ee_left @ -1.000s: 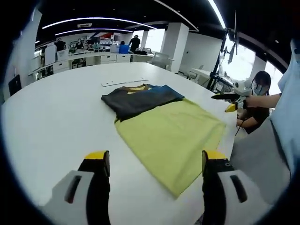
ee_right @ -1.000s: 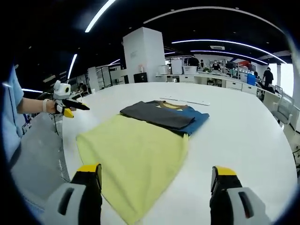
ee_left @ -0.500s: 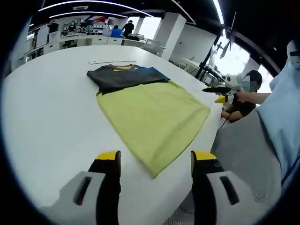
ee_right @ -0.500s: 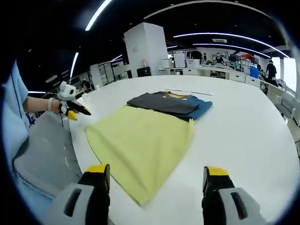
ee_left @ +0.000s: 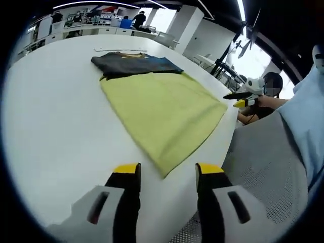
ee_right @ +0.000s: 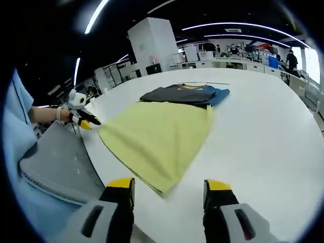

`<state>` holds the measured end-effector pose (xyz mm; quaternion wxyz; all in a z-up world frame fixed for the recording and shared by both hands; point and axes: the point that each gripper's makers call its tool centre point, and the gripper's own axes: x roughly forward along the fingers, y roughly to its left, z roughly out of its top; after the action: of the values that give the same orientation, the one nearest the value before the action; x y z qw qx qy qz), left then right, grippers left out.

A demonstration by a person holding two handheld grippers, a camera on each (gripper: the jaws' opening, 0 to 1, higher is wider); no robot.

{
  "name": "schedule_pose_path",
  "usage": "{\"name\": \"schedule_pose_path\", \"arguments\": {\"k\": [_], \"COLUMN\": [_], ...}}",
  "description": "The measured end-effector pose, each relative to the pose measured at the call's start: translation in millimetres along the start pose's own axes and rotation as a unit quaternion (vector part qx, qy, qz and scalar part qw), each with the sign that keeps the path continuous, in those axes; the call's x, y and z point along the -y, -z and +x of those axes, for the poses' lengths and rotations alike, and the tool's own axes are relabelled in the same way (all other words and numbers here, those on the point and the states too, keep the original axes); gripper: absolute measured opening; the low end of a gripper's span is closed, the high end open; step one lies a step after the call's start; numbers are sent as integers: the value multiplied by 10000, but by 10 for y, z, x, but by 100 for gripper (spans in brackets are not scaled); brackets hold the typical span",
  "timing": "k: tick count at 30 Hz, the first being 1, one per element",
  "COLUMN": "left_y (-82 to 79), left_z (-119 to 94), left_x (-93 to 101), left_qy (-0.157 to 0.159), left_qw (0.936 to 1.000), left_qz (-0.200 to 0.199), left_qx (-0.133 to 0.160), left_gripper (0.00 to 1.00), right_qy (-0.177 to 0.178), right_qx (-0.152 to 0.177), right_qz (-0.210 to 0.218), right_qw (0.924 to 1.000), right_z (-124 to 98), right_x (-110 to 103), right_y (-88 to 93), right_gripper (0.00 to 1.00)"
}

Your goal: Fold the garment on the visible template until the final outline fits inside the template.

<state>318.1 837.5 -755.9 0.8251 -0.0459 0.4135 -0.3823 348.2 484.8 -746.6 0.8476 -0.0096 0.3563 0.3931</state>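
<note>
Yellow-green garment [ee_left: 164, 111] lies flat on white counter [ee_left: 55, 126], its near corner just ahead of left claw [ee_left: 166, 173] and right claw [ee_right: 168, 186], both parted, empty.

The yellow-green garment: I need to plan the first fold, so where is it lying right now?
The yellow-green garment lies flat on the white table, its near corner just ahead of the left gripper, its far edge against the dark folded clothes.

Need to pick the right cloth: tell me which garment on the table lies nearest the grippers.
The yellow-green garment, spread flat with its corner by the left gripper; the dark folded garments lie beyond it.
</note>
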Motion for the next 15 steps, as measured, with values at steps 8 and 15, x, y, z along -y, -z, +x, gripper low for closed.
{"name": "schedule_pose_path", "arguments": {"k": [8,15], "left_y": [-43,-55], "left_z": [45,117], "left_x": [-7,-12], "left_qy": [-4,80], "left_qw": [9993,9956], "left_qz": [-350,-866], "left_qx": [146,350], "left_gripper": [32,22], "right_qy": [-250,-228], "right_qx": [-133,180], "right_qz": [547,1317], "right_qw": [9981,9909], "right_z": [93,129], "right_x": [-37,-3], "right_y": [134,72], "right_gripper": [24,16]}}
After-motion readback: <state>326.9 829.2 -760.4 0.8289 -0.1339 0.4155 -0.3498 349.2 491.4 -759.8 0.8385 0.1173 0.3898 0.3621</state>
